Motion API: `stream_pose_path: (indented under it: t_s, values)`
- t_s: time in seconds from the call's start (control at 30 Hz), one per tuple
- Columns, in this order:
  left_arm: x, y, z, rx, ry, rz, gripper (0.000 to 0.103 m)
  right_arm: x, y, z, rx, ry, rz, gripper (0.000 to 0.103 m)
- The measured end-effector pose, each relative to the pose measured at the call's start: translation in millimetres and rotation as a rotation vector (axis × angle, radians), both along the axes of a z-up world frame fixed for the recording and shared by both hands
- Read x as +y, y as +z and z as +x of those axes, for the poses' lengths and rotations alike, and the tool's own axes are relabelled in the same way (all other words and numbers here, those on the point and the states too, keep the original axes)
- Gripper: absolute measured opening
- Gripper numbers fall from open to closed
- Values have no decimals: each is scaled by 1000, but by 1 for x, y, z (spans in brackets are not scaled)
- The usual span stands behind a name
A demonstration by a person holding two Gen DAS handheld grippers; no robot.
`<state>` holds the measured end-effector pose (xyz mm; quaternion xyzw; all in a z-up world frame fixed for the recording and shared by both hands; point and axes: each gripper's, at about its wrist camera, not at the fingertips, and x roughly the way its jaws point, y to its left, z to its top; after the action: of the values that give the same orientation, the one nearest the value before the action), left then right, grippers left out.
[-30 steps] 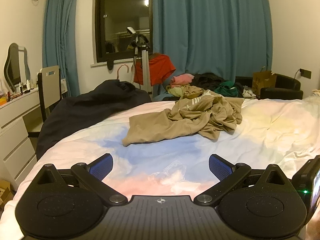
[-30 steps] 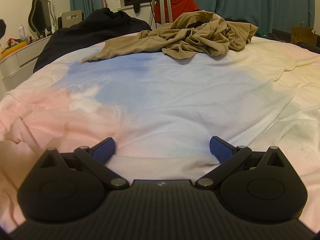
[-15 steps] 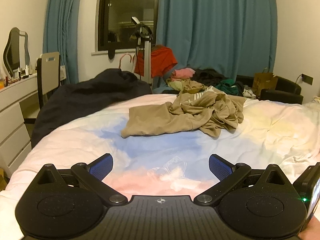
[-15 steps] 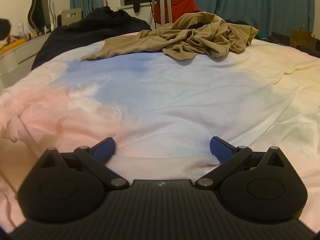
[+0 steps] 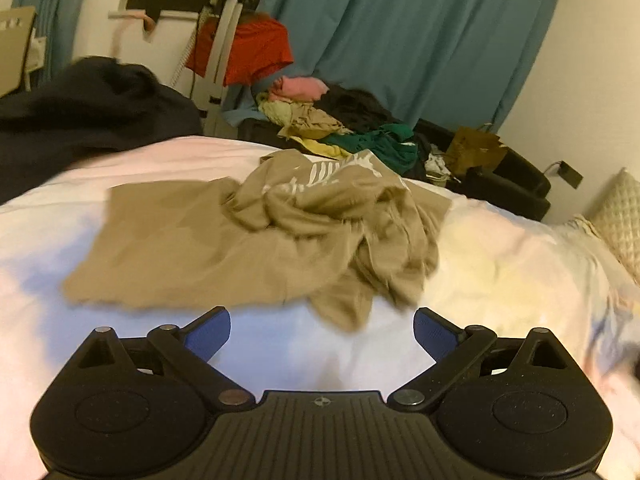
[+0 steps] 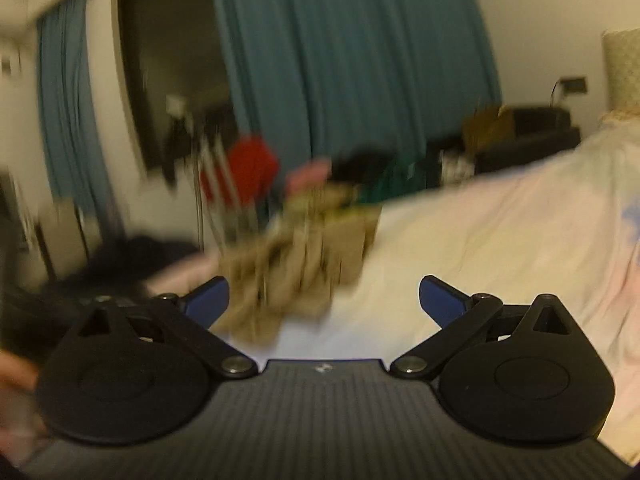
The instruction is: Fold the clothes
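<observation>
A crumpled tan garment (image 5: 280, 240) with white print lies on the pastel bedspread (image 5: 520, 264), one flat part spread to the left. My left gripper (image 5: 322, 334) hangs open just short of its near edge, nothing between the blue pads. In the right wrist view the picture is blurred by motion; the tan garment (image 6: 296, 264) shows ahead between the fingers. My right gripper (image 6: 324, 302) is open and holds nothing, raised above the bedspread (image 6: 500, 248).
A dark blanket (image 5: 80, 120) is heaped at the bed's far left. Beyond the bed lies a pile of clothes (image 5: 340, 120) by a black armchair (image 5: 512, 184), a red garment (image 5: 248, 52) on a stand, and teal curtains (image 5: 400, 32).
Both grippers have moved forward towards the tan garment. The right one has lifted off the bed and swung, so its view blurred. Both stay open.
</observation>
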<state>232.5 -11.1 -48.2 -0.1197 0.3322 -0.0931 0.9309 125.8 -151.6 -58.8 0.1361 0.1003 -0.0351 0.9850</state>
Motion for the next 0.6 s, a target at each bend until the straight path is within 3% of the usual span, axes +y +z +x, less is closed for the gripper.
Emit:
stream_pose_path:
  t_s: [0.1, 0.23, 0.33, 0.37, 0.4, 0.43, 0.47, 0.5, 0.6]
  values:
    - [-10, -16, 42, 6, 33, -14, 99, -12, 0, -7, -58, -8, -15, 103]
    - [-24, -37, 98, 15, 77, -31, 98, -10, -22, 12, 6, 2, -42, 103]
    - [-34, -52, 140, 22, 111, -45, 83, -11, -36, 31, 27, 30, -23, 103]
    - [-38, -57, 154, 24, 122, -49, 70, -11, -40, 36, 33, 37, -21, 103]
    - [-38, -61, 162, 27, 140, -49, 47, -10, -45, 40, 38, 46, -19, 103]
    - [-35, -61, 162, 26, 162, -48, 37, -12, -49, 42, 39, 51, -17, 103]
    - [-32, -59, 160, 20, 183, -50, 16, -13, -52, 44, 44, 51, -8, 103]
    - [-28, -55, 155, 11, 184, -44, 8, -15, -55, 46, 51, 50, 3, 103]
    - [-19, -37, 129, -40, 133, -5, 6, -19, -58, 51, 58, 33, 35, 103]
